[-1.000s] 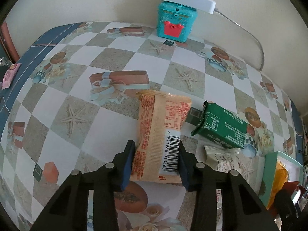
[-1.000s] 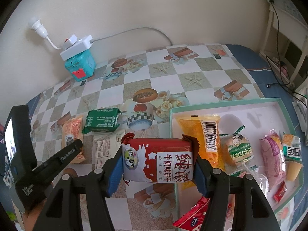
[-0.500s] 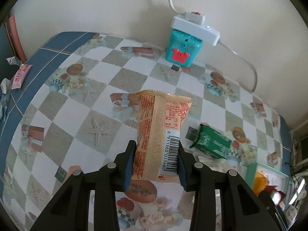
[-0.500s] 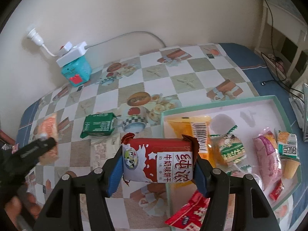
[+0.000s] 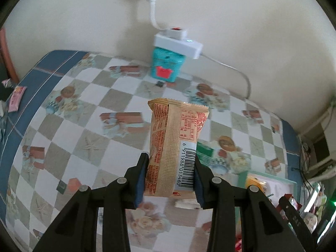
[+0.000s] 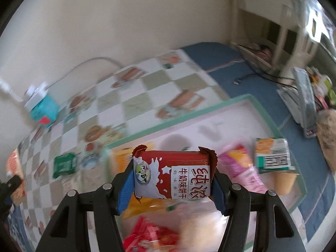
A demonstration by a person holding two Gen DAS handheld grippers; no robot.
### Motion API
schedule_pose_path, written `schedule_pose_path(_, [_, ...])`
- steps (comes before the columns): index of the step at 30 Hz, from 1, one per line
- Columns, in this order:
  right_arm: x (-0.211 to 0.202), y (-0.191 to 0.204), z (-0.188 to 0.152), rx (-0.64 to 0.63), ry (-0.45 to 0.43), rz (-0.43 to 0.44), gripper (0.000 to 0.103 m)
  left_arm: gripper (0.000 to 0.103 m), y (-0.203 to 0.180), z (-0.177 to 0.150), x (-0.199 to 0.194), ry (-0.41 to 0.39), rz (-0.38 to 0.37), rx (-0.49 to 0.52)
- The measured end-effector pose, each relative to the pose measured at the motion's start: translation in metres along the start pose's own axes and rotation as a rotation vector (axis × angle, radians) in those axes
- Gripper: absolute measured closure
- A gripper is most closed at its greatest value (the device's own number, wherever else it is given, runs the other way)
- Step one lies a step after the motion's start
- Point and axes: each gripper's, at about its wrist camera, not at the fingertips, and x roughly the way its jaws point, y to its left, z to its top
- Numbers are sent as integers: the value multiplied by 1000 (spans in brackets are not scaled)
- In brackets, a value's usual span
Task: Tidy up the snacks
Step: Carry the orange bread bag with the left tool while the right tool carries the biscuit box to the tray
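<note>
My left gripper (image 5: 170,178) is shut on an orange snack packet (image 5: 175,147) with a barcode and holds it above the checkered tablecloth (image 5: 84,126). My right gripper (image 6: 172,182) is shut on a red milk-biscuit packet (image 6: 172,174) and holds it over the teal-rimmed tray (image 6: 178,117). The tray holds several snacks: an orange packet (image 6: 121,159), a pink packet (image 6: 237,163) and a green-and-orange packet (image 6: 273,157). A green packet (image 6: 64,163) lies on the cloth left of the tray. The right wrist view is motion-blurred.
A teal box with a white power strip on top (image 5: 170,63) stands against the back wall, its cable running right. A pink wrapper (image 5: 15,98) lies off the table's left edge. A red packet (image 6: 151,237) lies below my right gripper. Shelving and clutter (image 6: 304,63) stand at the right.
My left gripper lifted the orange packet off the cloth and rose higher. My right gripper carried the red packet to the right, from the tray's left edge to above the tray.
</note>
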Motion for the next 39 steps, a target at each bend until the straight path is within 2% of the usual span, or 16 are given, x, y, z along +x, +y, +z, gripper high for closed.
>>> schedule_pose_path(8, [8, -55, 10, 114, -11, -82, 37, 62, -54, -13, -3, 27, -109, 85])
schedule_pose_path(15, [11, -81, 13, 173, -31, -146, 37, 62, -103, -30, -2, 60, -179, 187])
schedule_pose_path(29, [22, -106, 12, 220, -19, -180, 37, 62, -176, -71, 10, 148, -238, 381])
schedule_pose_path(39, [26, -114, 12, 234, -16, -170, 37, 62, -198, -91, 23, 211, -262, 440])
